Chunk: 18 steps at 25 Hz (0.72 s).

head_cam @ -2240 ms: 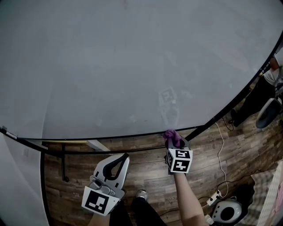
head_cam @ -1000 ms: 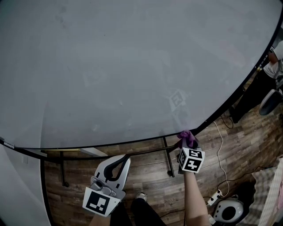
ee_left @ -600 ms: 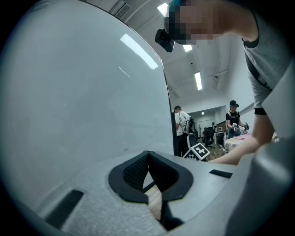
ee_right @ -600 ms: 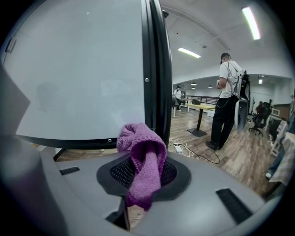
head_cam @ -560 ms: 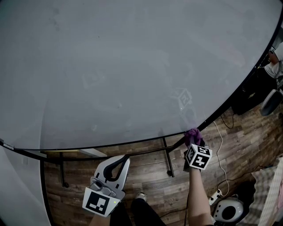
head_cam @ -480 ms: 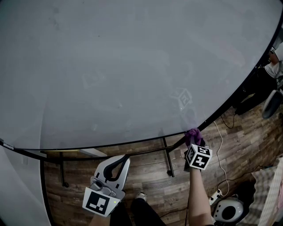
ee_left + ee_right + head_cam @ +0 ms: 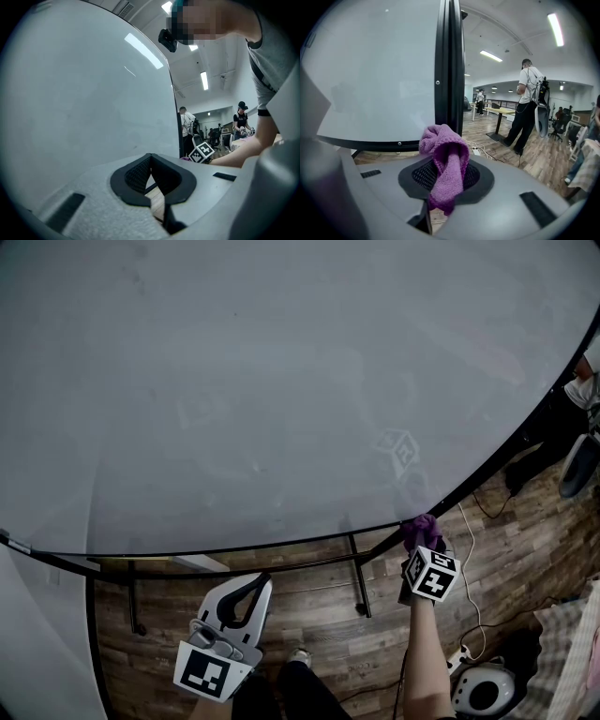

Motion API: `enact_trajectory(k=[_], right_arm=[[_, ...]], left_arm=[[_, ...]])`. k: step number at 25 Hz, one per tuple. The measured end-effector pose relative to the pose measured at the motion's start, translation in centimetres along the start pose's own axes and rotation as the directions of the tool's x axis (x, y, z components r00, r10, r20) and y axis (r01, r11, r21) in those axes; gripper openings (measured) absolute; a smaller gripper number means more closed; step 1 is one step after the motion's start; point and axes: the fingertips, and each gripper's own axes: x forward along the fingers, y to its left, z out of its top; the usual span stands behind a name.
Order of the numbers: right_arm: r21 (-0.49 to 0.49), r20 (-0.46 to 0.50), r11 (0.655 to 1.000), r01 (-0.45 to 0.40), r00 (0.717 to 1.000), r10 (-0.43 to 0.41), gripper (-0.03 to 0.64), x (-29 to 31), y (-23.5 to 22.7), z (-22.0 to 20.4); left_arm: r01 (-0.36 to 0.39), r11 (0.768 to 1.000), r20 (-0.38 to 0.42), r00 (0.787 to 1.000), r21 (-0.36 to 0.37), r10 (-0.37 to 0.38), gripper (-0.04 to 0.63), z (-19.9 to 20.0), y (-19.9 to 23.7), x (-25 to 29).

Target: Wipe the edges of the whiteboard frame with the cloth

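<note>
The whiteboard fills most of the head view, bounded by a thin black frame. My right gripper is shut on a purple cloth, which is bunched against the frame's lower right corner. In the right gripper view the purple cloth pokes out between the jaws right below the vertical black frame edge. My left gripper hangs low below the board's bottom edge, shut with nothing in it; in its own view the left gripper shows only floor behind its closed tips.
Black stand legs run under the board over a wood floor. A white cable and a power strip lie at the right. A person stands beyond the board's right edge, near a desk.
My right gripper has slid the cloth rightward along the bottom frame edge to the lower right corner. The left gripper has stayed almost still.
</note>
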Motion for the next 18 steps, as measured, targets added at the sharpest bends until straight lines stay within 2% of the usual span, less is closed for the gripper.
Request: enact_trajectory(k=[12,18], right_arm=[[0.004,0.076,0.998,-0.056,0.996,0.055,0.077,-3.8,1.3,0.3],[0.006,0.118,0.991,-0.131,0.984,0.130,0.077,-7.7,4.4,0.1]], left_arm=[[-0.032,0.999,0.003,0.999,-0.008,0.032,0.017,-0.2,0.5,-2.2],[-0.051,0.998,0.058,0.997,0.032,0.049,0.017,0.9,0.8,-4.8]])
